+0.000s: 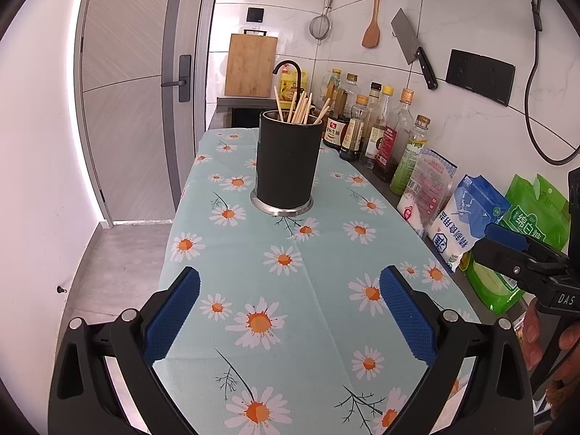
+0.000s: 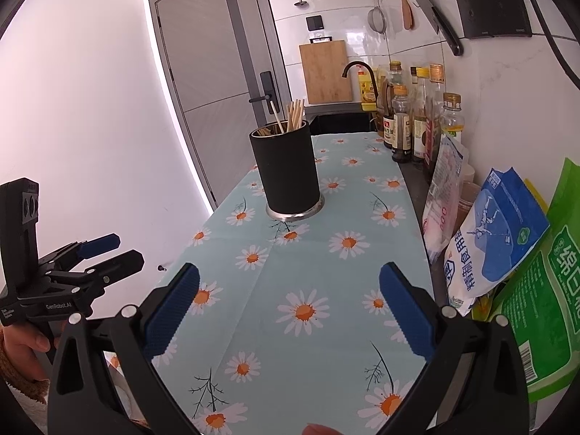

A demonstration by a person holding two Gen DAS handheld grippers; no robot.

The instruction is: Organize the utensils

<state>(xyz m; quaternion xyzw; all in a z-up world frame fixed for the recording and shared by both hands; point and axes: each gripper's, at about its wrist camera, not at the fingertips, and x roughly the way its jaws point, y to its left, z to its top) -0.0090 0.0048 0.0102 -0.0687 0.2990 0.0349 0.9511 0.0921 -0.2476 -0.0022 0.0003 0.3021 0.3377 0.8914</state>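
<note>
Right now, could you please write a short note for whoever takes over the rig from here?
Left gripper: jaws open, empty, above the daisy tablecloth.
Right gripper: jaws open, empty, also over the cloth.
The black holder stands upright mid-table with the chopsticks in it.
No loose utensils show on the cloth, so sorting looks done.
Left: check outside these views for strays.

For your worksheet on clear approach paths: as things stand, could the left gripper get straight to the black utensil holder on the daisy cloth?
Probably yes. The left gripper is open and empty, and only bare tablecloth lies between it and the black utensil holder standing straight ahead.
</note>
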